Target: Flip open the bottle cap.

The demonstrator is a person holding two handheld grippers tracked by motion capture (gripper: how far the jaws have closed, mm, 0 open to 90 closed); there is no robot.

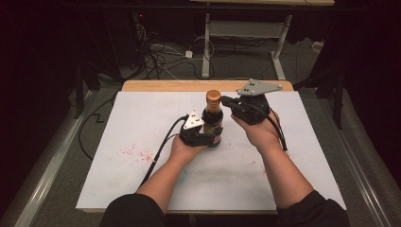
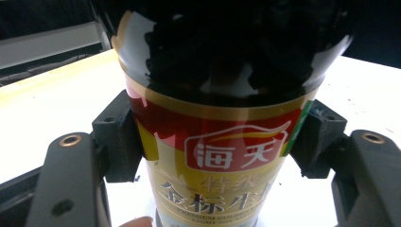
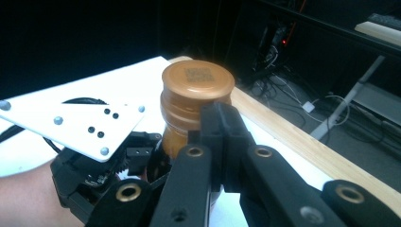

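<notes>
Left tool (image 2: pixel 215 142) clamped on glossy dark bottle (image 2: pixel 217 156) — right tool (image 3: pixel 222 137), jaws together, beside its ribbed bronze cap (image 3: pixel 197 82)

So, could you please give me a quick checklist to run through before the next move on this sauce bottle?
1. Left gripper clamped on the bottle body: ok.
2. Bottle upright on the white table: ok.
3. Brown cap still on: ok.
4. Right gripper beside the cap: ok.
5. Right gripper open to take the cap: not ok, jaws shut.
6. Cap seal loosened: cannot tell.
</notes>
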